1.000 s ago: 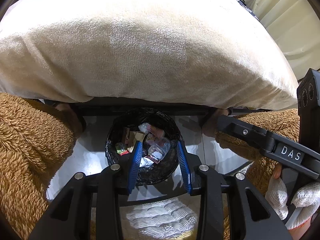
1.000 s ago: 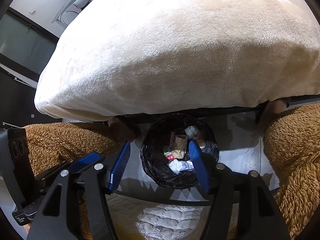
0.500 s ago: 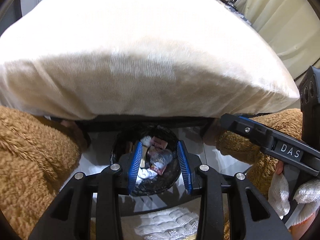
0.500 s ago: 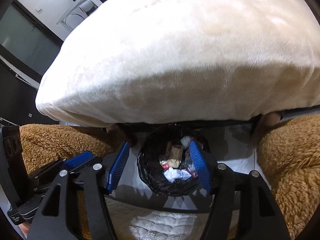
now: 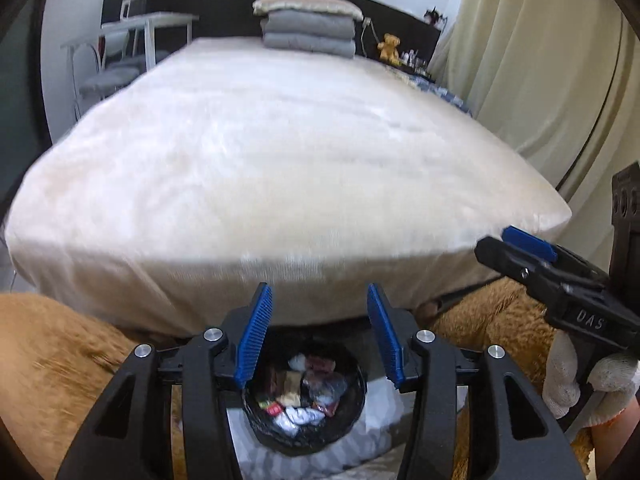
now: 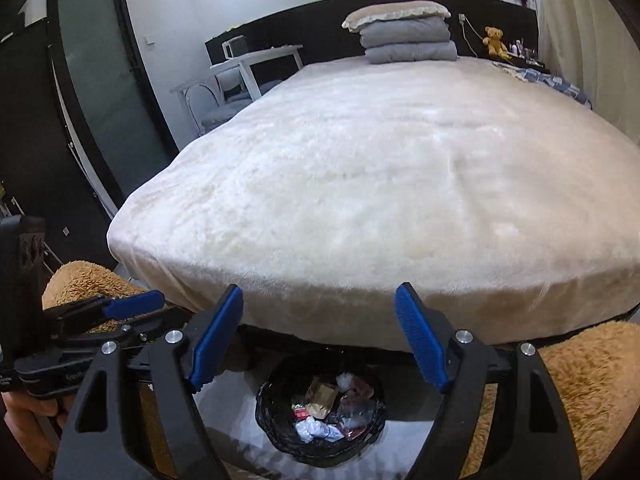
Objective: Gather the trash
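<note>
A black-lined trash bin [image 5: 306,436] full of wrappers and crumpled paper [image 5: 302,396] stands on the floor at the foot of the bed; it also shows in the right wrist view [image 6: 320,446]. My left gripper [image 5: 318,336] is open and empty, above and in front of the bin. My right gripper [image 6: 320,340] is open wider and empty, also above the bin. The right gripper shows at the right of the left wrist view [image 5: 532,256]; the left gripper shows at the left of the right wrist view [image 6: 120,312].
A large bed with a cream fleece cover [image 5: 280,168] fills the view ahead. Folded grey blankets and a pillow [image 6: 404,36] lie at its head. A teddy bear [image 6: 494,40] sits by the headboard. A white desk and chair [image 6: 248,72] stand left. Brown fleece legs [image 6: 592,392] flank the bin.
Both grippers have lifted and tilted up, so the bin has dropped low in view and the whole bed and headboard appear. Both stay open and empty.
</note>
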`<state>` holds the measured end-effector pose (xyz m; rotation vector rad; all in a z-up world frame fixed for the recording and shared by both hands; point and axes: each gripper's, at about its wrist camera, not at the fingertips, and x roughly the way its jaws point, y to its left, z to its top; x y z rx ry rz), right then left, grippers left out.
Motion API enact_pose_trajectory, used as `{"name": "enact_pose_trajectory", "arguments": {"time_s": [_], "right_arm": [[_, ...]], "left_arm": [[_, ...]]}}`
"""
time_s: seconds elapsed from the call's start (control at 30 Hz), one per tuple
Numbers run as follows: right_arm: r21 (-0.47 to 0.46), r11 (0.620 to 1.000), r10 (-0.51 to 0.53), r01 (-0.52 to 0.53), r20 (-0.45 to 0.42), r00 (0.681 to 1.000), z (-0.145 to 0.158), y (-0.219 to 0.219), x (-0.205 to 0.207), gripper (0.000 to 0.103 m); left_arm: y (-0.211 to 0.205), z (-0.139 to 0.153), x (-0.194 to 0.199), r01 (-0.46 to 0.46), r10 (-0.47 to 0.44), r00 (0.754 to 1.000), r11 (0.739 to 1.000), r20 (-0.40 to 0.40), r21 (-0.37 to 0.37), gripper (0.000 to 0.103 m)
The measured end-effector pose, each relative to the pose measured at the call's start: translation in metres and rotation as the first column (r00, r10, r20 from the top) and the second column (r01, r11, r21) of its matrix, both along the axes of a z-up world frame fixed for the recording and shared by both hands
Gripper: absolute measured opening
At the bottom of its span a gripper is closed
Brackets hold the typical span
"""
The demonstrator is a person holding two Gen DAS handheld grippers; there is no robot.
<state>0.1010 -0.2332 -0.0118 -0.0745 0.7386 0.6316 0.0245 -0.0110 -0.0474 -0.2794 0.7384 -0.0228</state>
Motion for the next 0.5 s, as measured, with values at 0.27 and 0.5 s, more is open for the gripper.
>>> {"name": "enact_pose_trajectory", "arguments": {"time_s": [0.27,0.5], "right_arm": [[0.004,1.0,-0.012,0.012,0.172,0.985,0.046,-0.013,0.002,0.097],[-0.002,1.0,-0.016,0.017,0.236,0.972,0.059,-0.021,0.003,0.098]], "left_arm": [[0.008,0.042,-0.007,0.028,-0.035,0.992,0.998,0.12,0.057,0.065],[0.004,0.046,-0.014,0.036,-0.053,0.985,0.994,0.164,0.1,0.089]]}}
